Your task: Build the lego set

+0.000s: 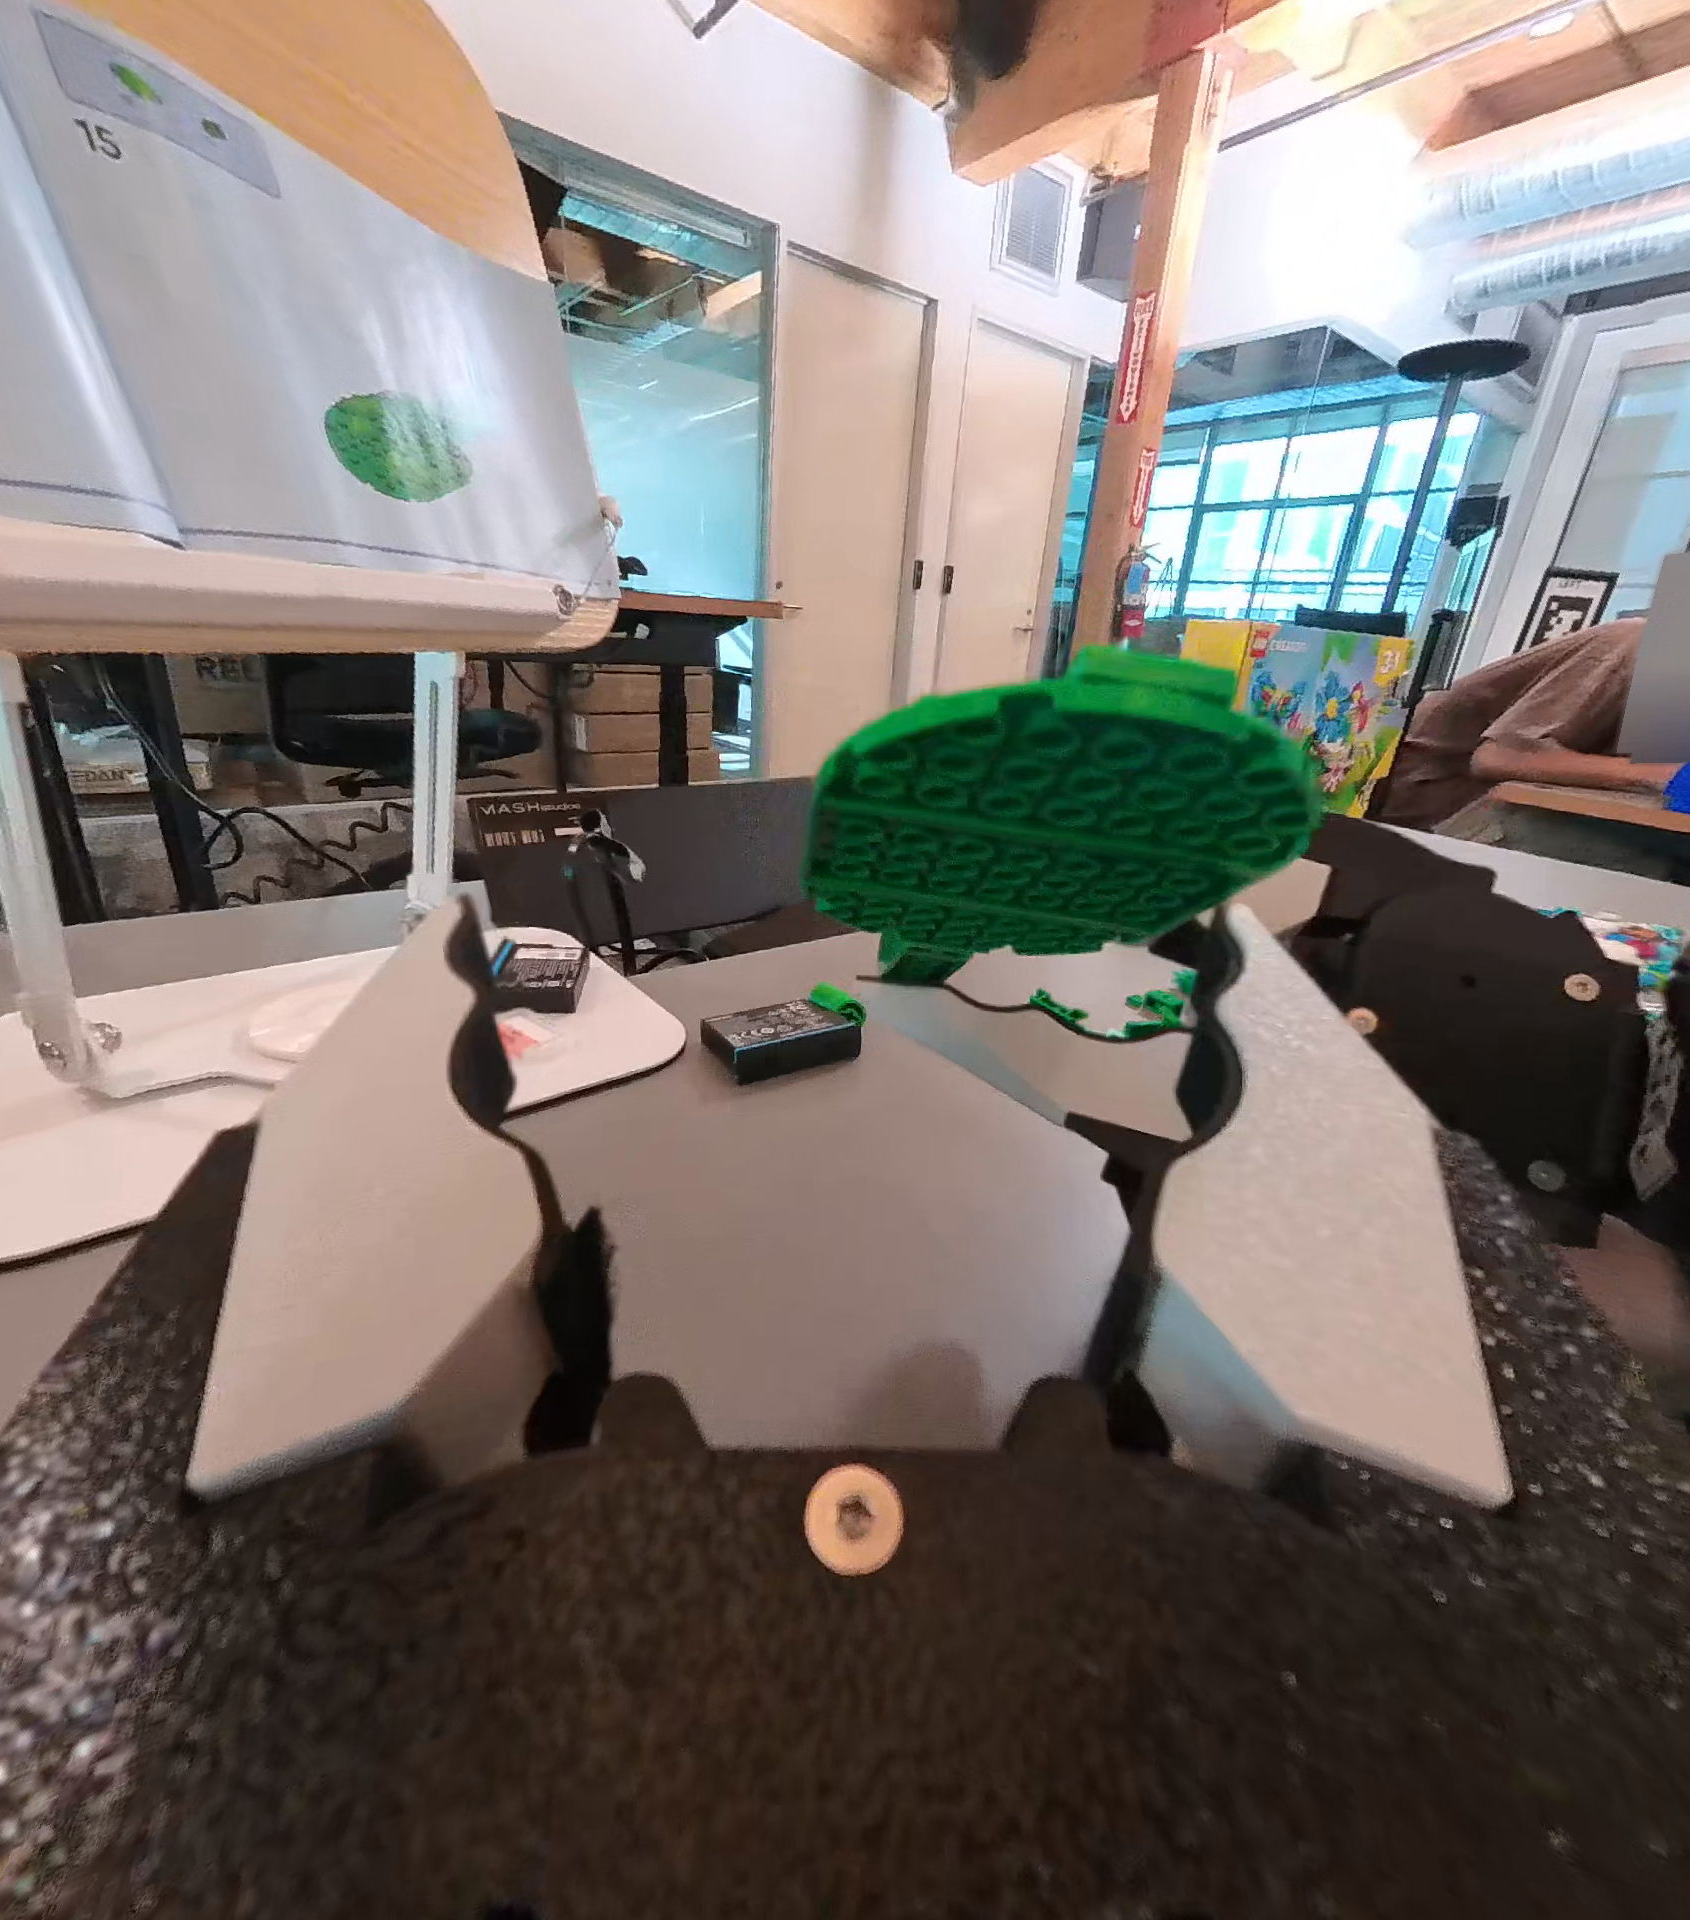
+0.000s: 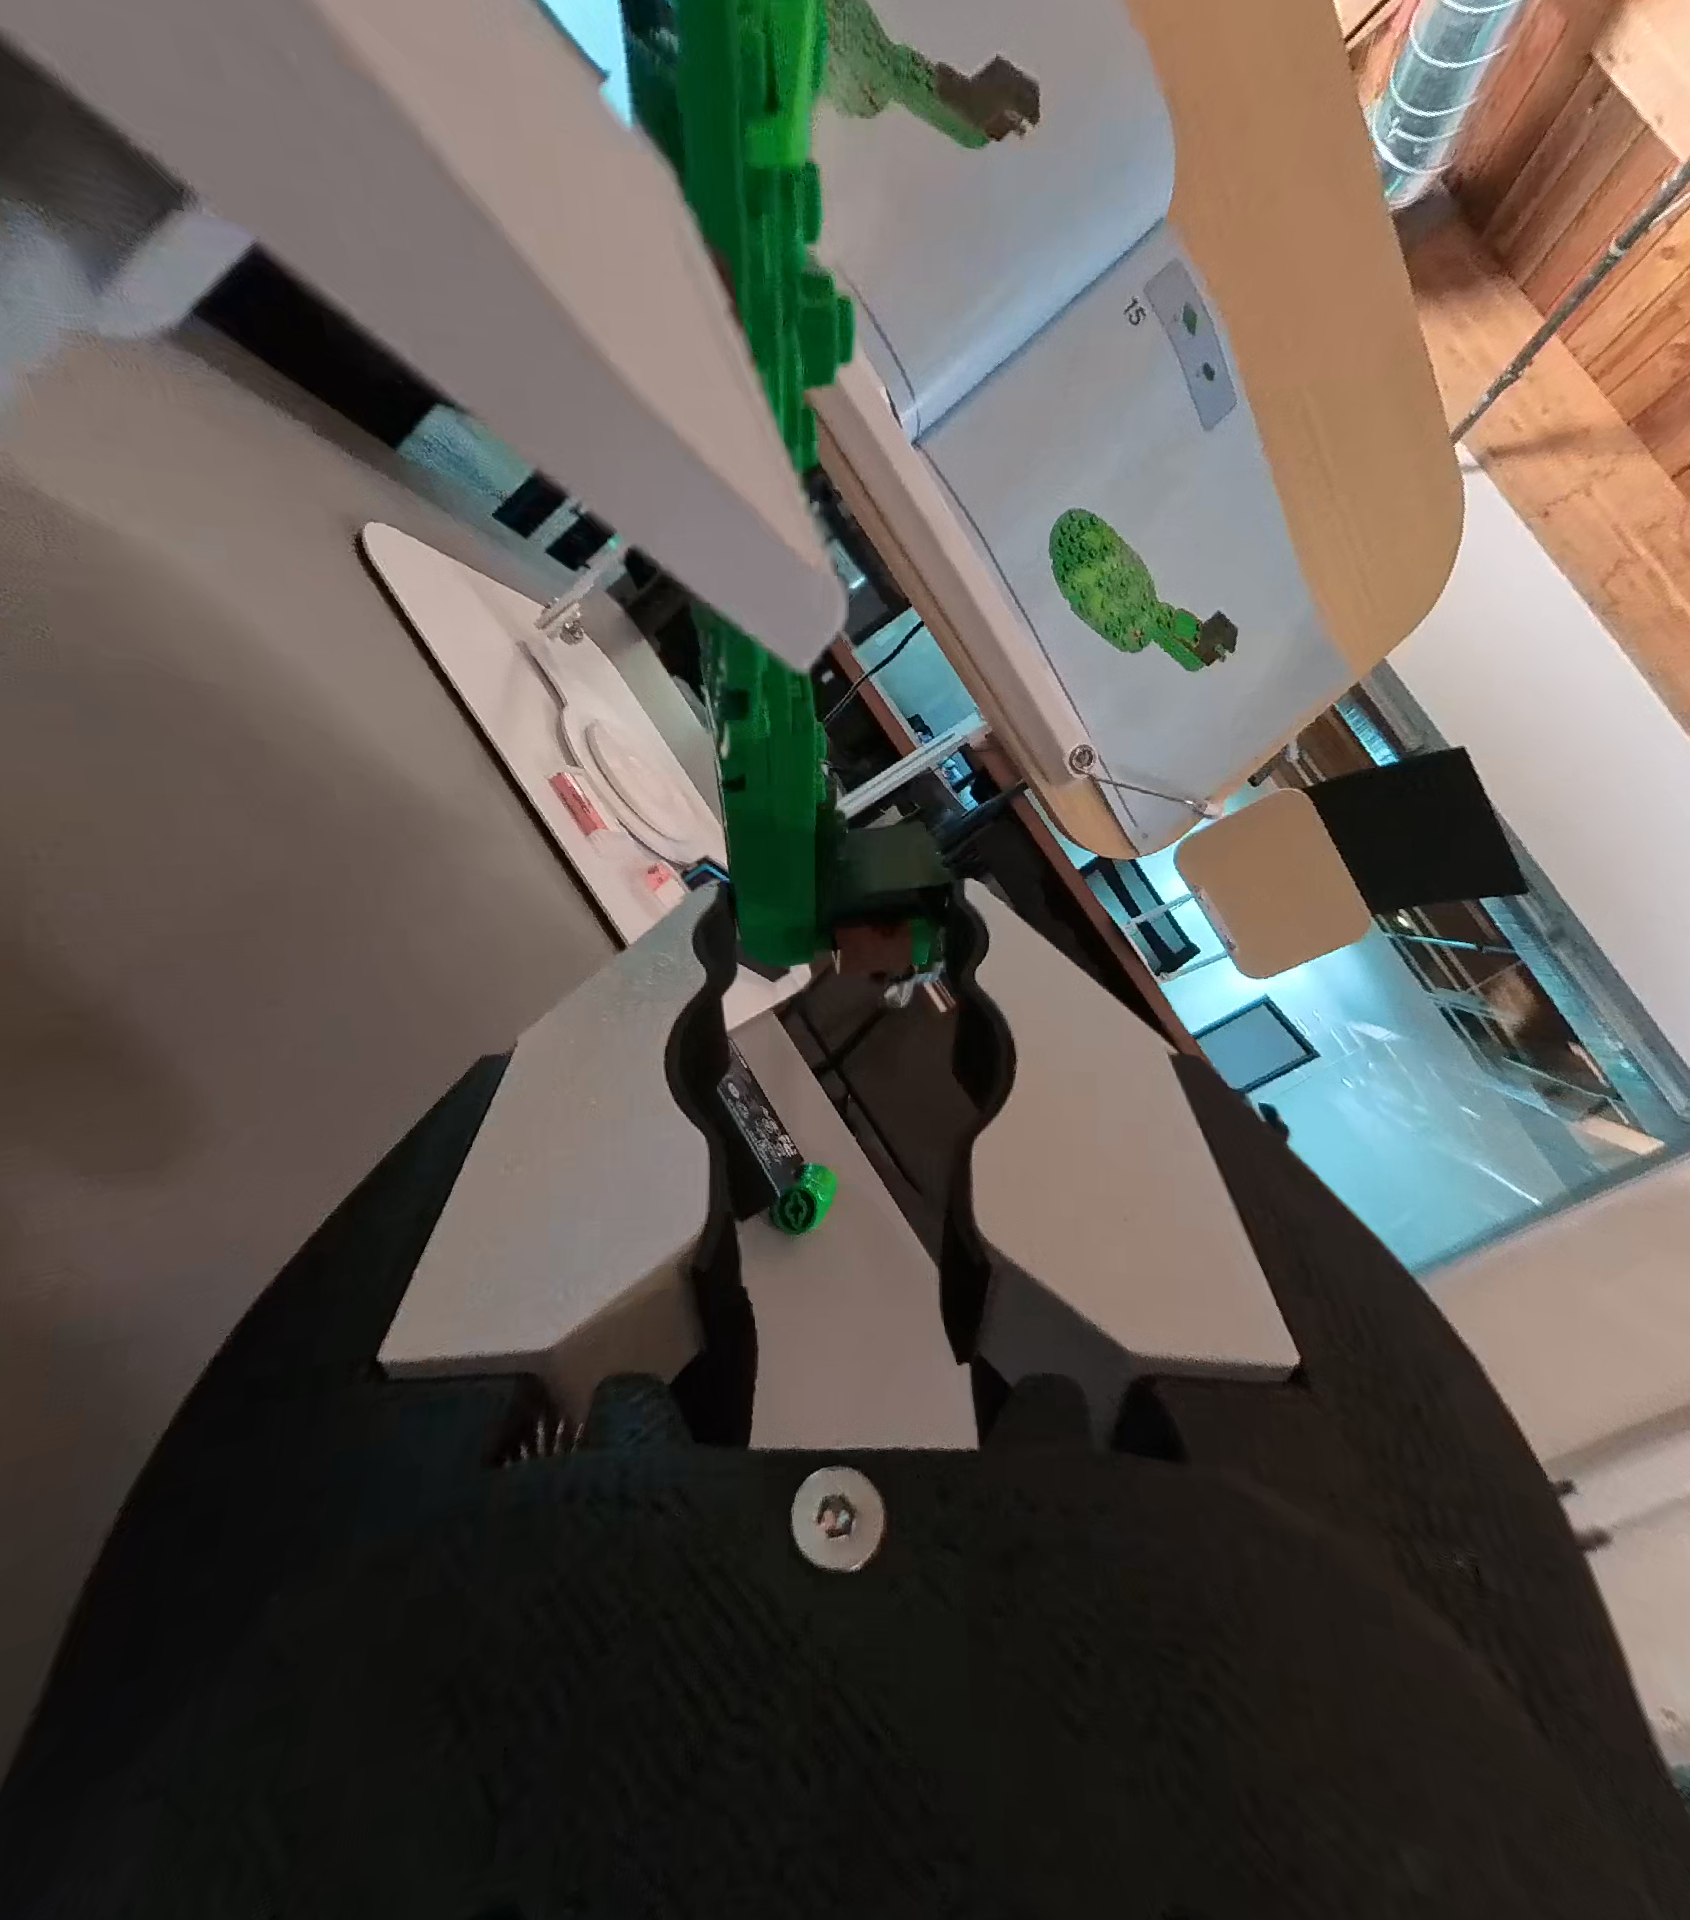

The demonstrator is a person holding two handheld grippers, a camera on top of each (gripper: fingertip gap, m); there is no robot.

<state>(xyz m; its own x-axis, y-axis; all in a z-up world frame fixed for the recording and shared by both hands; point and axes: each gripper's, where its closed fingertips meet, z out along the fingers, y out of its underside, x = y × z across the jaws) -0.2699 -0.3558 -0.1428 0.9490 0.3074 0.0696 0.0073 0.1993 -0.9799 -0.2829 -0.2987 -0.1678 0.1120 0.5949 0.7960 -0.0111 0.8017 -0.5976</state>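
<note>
Your left gripper (image 1: 841, 997) stands wide apart with nothing between its fingers, low over the grey table (image 1: 820, 1195). Beyond its tips, the green lego plate assembly (image 1: 1059, 810) hangs in the air, tilted so its underside of round sockets faces this camera; a narrow green stem juts from its lower edge. The plate's lower right side meets the tip of the left gripper's right-hand finger, but whether they touch you cannot tell.

Your right gripper (image 2: 841, 935) is closed to a narrow gap on the stem end of that assembly (image 2: 768, 582), where dark green and brown pieces sit between the fingertips. In the right wrist view the plate runs edge-on away from the tips, with the left gripper's pale finger (image 2: 550, 343) alongside it.

On the table, a small black battery (image 1: 781, 1031) lies with a small green round lego piece (image 1: 839, 1000) touching its far right corner. A second black battery (image 1: 542, 975) rests on the white base of the book stand (image 1: 197, 1081). The stand holds the open instruction booklet (image 1: 228, 343), showing a green build. A lego box (image 1: 1329, 707) sits in the background.
</note>
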